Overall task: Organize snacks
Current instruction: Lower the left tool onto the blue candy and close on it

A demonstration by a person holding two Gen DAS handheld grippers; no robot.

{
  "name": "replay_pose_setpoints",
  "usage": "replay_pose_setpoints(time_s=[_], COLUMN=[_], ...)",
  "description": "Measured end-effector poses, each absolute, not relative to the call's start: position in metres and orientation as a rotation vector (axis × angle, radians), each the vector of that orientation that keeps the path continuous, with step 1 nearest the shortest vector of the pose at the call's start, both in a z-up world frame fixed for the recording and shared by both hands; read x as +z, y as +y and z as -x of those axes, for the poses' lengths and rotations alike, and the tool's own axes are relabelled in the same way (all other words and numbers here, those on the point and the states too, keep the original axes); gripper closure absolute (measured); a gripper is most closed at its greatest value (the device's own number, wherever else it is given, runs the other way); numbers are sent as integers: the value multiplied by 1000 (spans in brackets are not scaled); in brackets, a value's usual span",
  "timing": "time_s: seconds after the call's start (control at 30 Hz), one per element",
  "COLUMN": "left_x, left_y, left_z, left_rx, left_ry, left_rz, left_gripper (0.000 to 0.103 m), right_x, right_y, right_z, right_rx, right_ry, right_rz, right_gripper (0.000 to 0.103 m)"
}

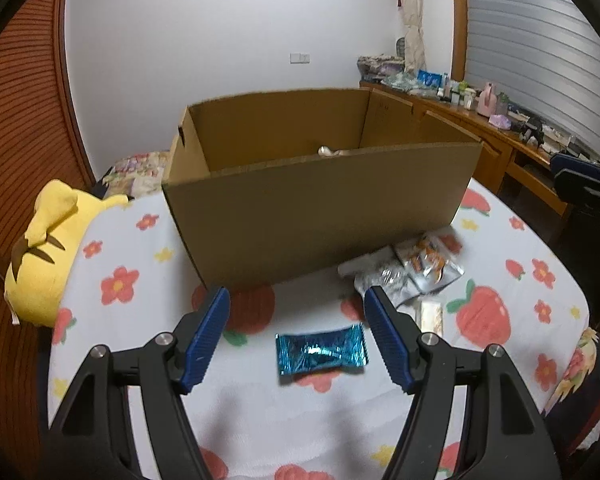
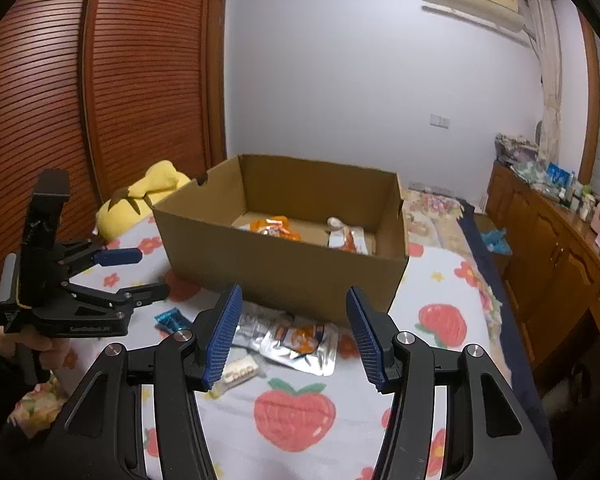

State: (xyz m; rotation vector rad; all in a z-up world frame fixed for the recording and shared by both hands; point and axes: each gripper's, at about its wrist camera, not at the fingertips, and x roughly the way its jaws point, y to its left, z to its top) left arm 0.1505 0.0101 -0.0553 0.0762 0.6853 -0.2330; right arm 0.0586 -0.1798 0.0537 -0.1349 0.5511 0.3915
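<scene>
An open cardboard box stands on the bed; in the right wrist view it holds orange and silver snack packs. A blue foil snack lies on the flowered sheet between the fingers of my left gripper, which is open and just above it. The blue snack and the left gripper also show in the right wrist view. Silver and orange pouches and a small pale pack lie before the box. My right gripper is open and empty above them.
A yellow plush toy lies at the left of the bed by the wooden louvred wardrobe. A wooden dresser with small items runs along the right. The bed edge drops off at the right.
</scene>
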Motion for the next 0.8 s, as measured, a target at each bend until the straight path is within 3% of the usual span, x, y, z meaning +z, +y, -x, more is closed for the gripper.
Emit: replay_pose_setpoints(time_s=[0.37, 0.8], left_x=[-89, -111], left_y=[3, -1], left_z=[-157, -169], left_rx=[-236, -252], left_ry=[755, 828], left_rz=[-64, -56], left_gripper=[33, 33], right_x=[35, 3], right_y=[-179, -179], right_z=[-56, -77], right_rx=[388, 350], right_ry=[602, 680], right_rz=[121, 77], right_gripper=[46, 29])
